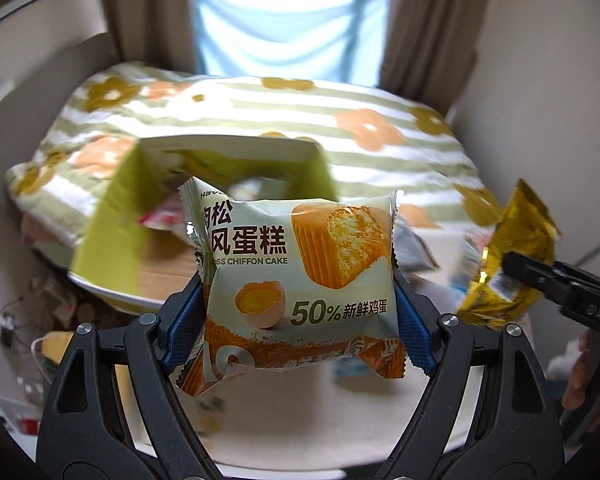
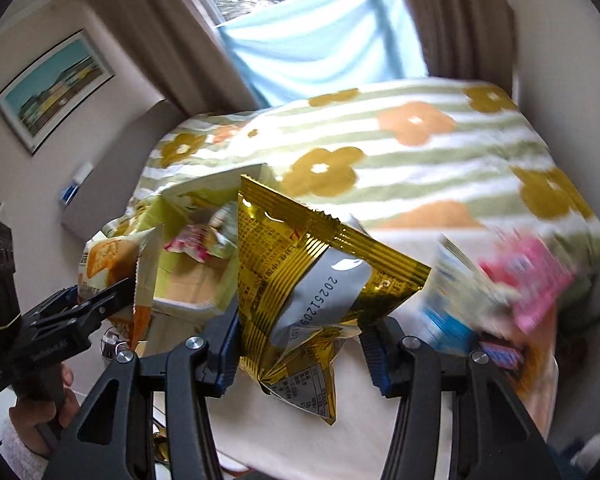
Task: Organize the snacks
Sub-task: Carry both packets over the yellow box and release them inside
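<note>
A bed with a green-striped, flower-patterned blanket (image 1: 380, 120) fills the background under a curtained window, and a white table (image 1: 300, 420) stands in front of it. On the table sits an open yellow-green cardboard box (image 1: 112, 216) with a pink wrapper inside. The left gripper (image 1: 300, 312) pinches a chiffon cake packet (image 1: 300, 280) between its blue pads, held up just before the box. The right gripper (image 2: 300, 344) clamps a crumpled gold snack bag (image 2: 300, 280) above the table, near blurred pink and blue packets (image 2: 500, 280).
</note>
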The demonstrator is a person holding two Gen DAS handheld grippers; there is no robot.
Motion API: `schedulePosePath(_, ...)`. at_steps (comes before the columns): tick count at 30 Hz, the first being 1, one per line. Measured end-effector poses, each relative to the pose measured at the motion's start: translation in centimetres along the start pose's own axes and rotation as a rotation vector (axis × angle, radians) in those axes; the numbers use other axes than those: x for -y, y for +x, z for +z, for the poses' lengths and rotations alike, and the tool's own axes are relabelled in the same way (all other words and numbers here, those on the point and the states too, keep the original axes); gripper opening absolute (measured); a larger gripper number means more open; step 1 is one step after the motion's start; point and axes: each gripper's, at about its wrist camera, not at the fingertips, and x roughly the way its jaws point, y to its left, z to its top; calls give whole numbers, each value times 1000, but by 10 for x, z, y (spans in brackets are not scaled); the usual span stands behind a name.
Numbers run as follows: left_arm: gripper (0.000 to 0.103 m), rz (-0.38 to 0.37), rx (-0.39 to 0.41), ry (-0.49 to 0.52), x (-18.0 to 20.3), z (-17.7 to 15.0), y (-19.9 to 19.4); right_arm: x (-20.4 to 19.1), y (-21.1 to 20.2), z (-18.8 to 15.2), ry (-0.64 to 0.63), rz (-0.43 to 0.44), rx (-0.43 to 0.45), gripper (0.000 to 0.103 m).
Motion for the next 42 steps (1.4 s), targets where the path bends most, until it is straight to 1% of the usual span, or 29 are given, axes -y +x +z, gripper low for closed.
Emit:
schedulePosePath(3,82,28,6,-36,-40,15,7,-35,21,19,-36,43,-1,48)
schedulePosePath(7,82,74,-9,-61,-87,29,30,-75,54,38,-87,70,-16,48)
schedulePosePath(10,82,83,-40,-88,-119,33,51,-104,84,46,-116,87,-46,48)
schedulePosePath(12,82,87,-63,-98,-136,36,64,-113,101,49,-122,91,-70,48)
schedulePosePath(14,85,96,-90,-107,-152,36,80,-122,119,50,-119,93,-94,48)
schedulePosePath(16,93,95,-116,-99,-161,36,95,-129,131,50,-117,92,-113,48)
schedulePosePath(18,94,91,-127,-76,-166,35,105,-134,146,50,-116,83,-135,48)
schedulePosePath(21,102,112,-143,-24,-165,32,114,-138,162,45,-115,51,-154,48)
schedulePosePath(23,102,114,-151,4,-163,29,118,-138,171,41,-103,38,-169,48)
schedulePosePath(26,102,113,-160,18,-171,26,124,-136,181,35,-90,17,-192,48)
schedulePosePath(31,102,87,-161,-8,-176,21,121,-138,192,33,-101,-20,-219,48)
schedulePosePath(37,102,70,-170,-32,-175,18,120,-136,204,32,-104,-32,-268,50)
schedulePosePath(38,102,69,-170,-32,-175,17,120,-136,209,33,-102,-33,-282,58)
schedulePosePath(39,102,61,-171,-33,-175,16,119,-136,211,33,-105,-36,-287,70)
schedulePosePath(40,102,51,-174,-35,-174,16,118,-135,211,32,-107,-42,-281,78)
schedulePosePath(41,102,38,-177,-40,-175,15,118,-134,210,30,-106,-45,-266,92)
schedulePosePath(42,102,25,-181,-49,-175,15,118,-133,209,28,-103,-49,-252,96)
